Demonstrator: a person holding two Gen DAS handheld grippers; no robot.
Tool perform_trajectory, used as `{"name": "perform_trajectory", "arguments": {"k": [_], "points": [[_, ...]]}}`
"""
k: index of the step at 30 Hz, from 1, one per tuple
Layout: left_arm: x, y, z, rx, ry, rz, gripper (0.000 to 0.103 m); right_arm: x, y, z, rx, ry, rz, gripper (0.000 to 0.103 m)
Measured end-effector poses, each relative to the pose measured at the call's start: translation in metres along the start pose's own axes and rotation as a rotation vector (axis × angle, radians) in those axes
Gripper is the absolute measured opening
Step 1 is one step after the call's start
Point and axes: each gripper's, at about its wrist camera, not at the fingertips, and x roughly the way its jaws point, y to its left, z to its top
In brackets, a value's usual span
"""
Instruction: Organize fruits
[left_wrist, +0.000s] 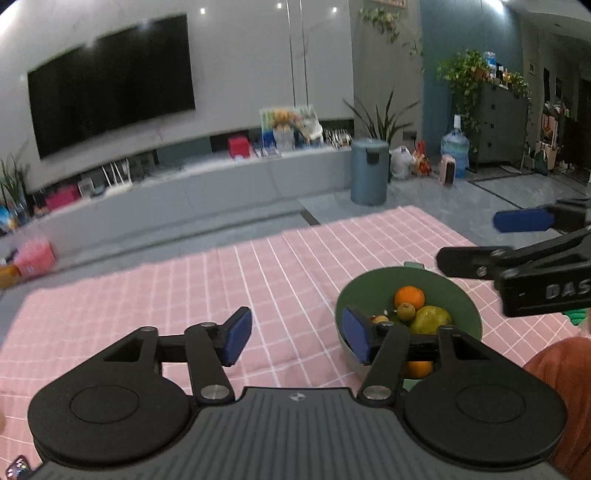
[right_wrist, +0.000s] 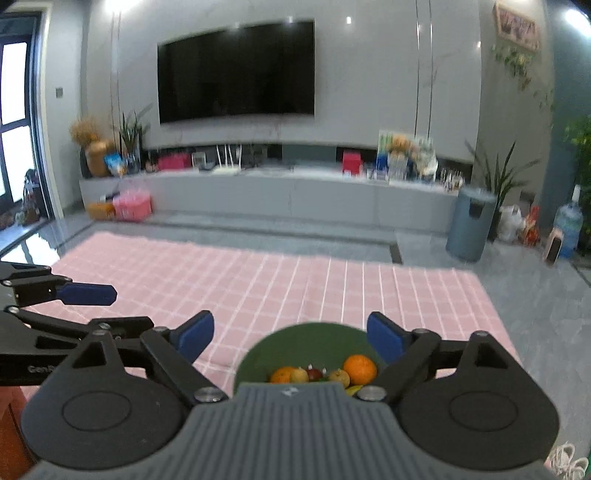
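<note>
Pink checked cloth (right_wrist: 295, 280); green bowl (right_wrist: 295, 343) holds oranges (right_wrist: 360, 368); both claws (left_wrist: 295, 339) (right_wrist: 291, 336) wide, empty.

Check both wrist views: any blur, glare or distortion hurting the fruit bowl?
Left wrist: background smeared, fisheye bends the TV wall, but the bowl and orange read sharp. Right wrist: ceiling-light glare up top, soft background, bowl partly hidden by the gripper body.

Your left wrist view looks rightward past the green bowl (left_wrist: 408, 295); your right sits directly above it; both share the television (right_wrist: 236, 70).
</note>
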Motion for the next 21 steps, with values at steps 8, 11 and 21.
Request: {"name": "perform_trajectory", "arguments": {"k": [8, 11, 21], "points": [[-0.022, 0.005, -0.02, -0.048, -0.075, 0.094, 0.087, -0.055, 0.015, -0.024, 0.044, -0.131, -0.082, 0.094], [-0.024, 0.008, -0.031, -0.073, -0.077, 0.115, 0.088, -0.062, 0.021, -0.04, 0.079, -0.152, -0.106, 0.095], [-0.007, -0.001, -0.054, -0.089, 0.003, 0.15, 0.089, -0.045, 0.043, -0.089, 0.11, -0.096, -0.129, 0.095]]}}
